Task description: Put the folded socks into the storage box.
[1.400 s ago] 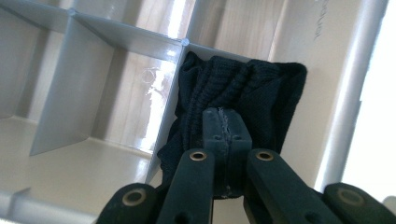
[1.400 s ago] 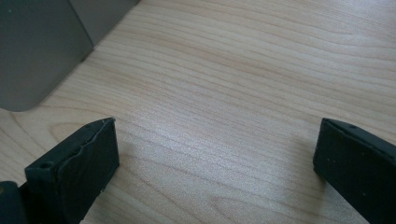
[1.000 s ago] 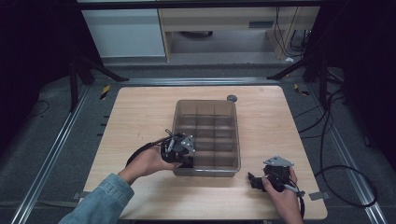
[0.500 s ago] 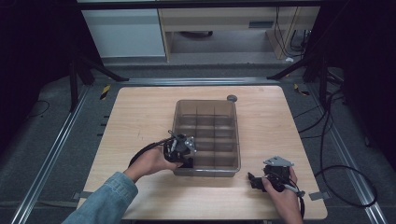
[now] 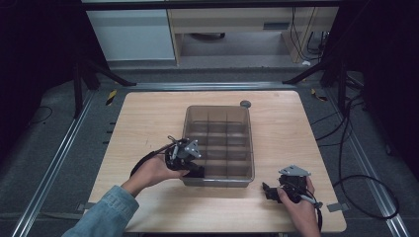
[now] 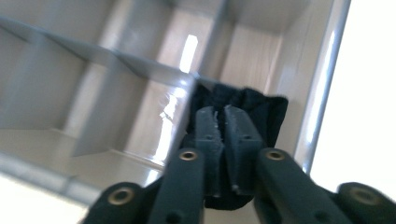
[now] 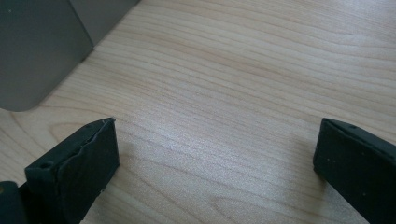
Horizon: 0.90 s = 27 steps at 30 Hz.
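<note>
Your left claw [image 6: 223,122] pinches a dark cloth [image 6: 261,109] inside the near-left corner compartment of the divided grey bin [image 5: 218,178]. Your right claw [image 7: 215,163] gapes wide over bare desk [image 7: 243,84], beside the bin's corner.

Wooden table [image 5: 148,118] bears divided bin [image 5: 218,114], small disc [image 5: 245,103]

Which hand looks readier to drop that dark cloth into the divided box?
Left. The left hand-held gripper is shut on the dark cloth at a near corner compartment of the box. The right hand-held gripper sits open on the table, apart.
</note>
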{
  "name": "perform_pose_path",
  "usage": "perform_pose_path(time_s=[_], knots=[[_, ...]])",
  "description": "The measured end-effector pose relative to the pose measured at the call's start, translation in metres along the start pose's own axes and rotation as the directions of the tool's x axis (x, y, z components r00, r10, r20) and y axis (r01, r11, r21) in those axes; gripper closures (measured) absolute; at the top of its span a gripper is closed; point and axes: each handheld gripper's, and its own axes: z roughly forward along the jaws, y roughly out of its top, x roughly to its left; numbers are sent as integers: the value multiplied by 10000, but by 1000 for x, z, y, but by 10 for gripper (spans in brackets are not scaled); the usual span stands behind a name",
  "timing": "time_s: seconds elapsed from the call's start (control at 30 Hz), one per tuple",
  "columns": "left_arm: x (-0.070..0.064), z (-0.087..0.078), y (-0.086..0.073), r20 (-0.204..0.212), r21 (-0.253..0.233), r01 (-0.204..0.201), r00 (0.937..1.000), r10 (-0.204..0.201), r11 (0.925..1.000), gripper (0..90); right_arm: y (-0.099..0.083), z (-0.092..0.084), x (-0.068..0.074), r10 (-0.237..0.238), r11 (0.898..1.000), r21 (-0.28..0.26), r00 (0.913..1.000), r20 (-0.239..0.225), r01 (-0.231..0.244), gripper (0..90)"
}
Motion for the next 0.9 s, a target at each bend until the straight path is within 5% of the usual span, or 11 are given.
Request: perform_pose_path(time_s=[0.07,0.33,0.5,0.77,0.8,0.83,0.9], knots=[[1,-7,-2,-211,-463,159,9996,-169,9988,744,0,0,0,5,10000,2,10000,1,-5,5],[6,-31,-5,-1035,-1800,1075,9864,-1275,9778,171,0,0,0,3,10000,1,10000,-1,-3,5],[11,-42,-15,-1319,-2346,1518,9736,-1861,9602,52,0,0,0,6,10000,2,10000,0,-6,5],[14,-61,-31,-1496,-3011,1679,9639,-2204,9387,46,0,0,0,6,10000,3,10000,-2,-6,5],[16,-68,-37,-1626,-3156,1843,9559,-2444,9308,44,0,0,0,6,10000,1,10000,-3,-6,5],[16,-68,-37,-1626,-3156,1843,9559,-2444,9308,44,0,0,0,6,10000,1,10000,-3,-6,5],[19,-76,-45,-1811,-3250,2003,9460,-2687,9243,44,0,0,0,3,10000,1,10000,1,-3,5]])
